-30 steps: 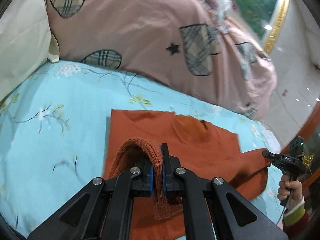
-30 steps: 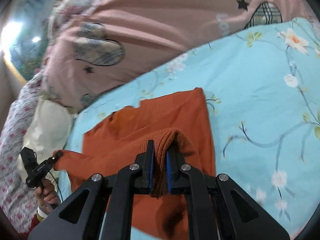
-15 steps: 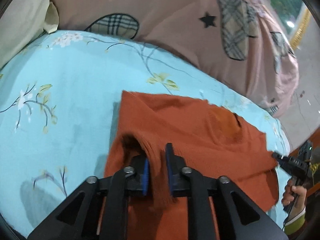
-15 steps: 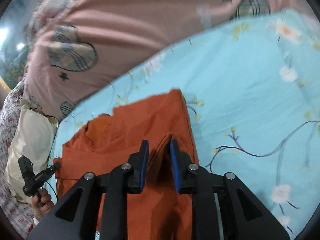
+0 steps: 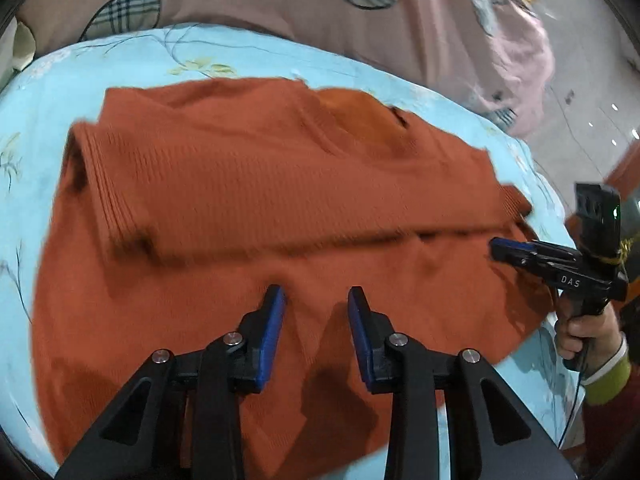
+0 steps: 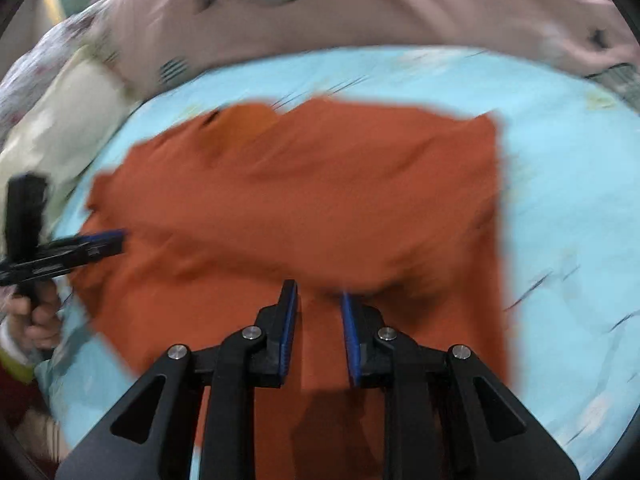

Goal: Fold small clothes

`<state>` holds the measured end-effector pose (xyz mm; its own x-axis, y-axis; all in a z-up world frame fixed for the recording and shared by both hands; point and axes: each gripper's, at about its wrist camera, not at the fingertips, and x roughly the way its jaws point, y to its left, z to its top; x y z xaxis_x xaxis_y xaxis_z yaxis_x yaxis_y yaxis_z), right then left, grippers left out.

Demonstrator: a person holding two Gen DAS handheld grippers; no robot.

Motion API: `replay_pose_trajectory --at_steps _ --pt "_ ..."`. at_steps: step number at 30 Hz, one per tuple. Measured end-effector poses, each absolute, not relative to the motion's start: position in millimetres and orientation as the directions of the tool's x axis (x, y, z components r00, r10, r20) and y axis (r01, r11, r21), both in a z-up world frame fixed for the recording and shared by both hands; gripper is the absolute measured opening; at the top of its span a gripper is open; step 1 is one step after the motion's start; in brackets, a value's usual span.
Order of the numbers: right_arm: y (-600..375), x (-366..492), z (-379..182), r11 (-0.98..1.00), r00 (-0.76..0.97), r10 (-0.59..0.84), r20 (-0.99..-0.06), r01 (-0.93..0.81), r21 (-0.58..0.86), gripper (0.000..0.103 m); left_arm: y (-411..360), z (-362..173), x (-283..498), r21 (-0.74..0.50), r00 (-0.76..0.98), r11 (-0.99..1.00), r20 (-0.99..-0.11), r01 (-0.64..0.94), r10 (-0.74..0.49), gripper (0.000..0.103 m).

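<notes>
An orange knit sweater point(image 5: 280, 200) lies on the blue floral bedsheet point(image 5: 248, 56), its lower part folded up over the body so a ribbed hem runs across the middle. My left gripper point(image 5: 316, 300) is open and empty just above the near layer of the sweater. My right gripper point(image 6: 318, 292) is open and empty over the same sweater point(image 6: 320, 200). Each gripper also shows in the other's view, the right one point(image 5: 500, 246) at the sweater's right edge and the left one point(image 6: 116, 238) at its left edge.
A pink quilt with plaid patches point(image 5: 280, 4) is bunched along the far side of the bed. A cream pillow point(image 6: 52, 128) lies at the far left in the right wrist view. The bed's edge and floor point(image 5: 592, 120) are at the right.
Both grippers have laid the held hem down on the sweater and opened, letting it go. Both have then drawn back towards me; the folded flap now lies flat.
</notes>
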<state>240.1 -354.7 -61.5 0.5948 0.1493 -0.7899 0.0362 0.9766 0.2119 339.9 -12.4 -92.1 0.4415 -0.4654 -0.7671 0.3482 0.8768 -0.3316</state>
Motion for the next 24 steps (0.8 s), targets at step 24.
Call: replay_pose_trajectory --at_steps 24 --pt "-374 108 -73 0.886 0.651 0.012 -0.759 0.345 0.310 0.023 61 -75 258 -0.462 0.590 0.877 -0.675 0.129 -0.443 0.048"
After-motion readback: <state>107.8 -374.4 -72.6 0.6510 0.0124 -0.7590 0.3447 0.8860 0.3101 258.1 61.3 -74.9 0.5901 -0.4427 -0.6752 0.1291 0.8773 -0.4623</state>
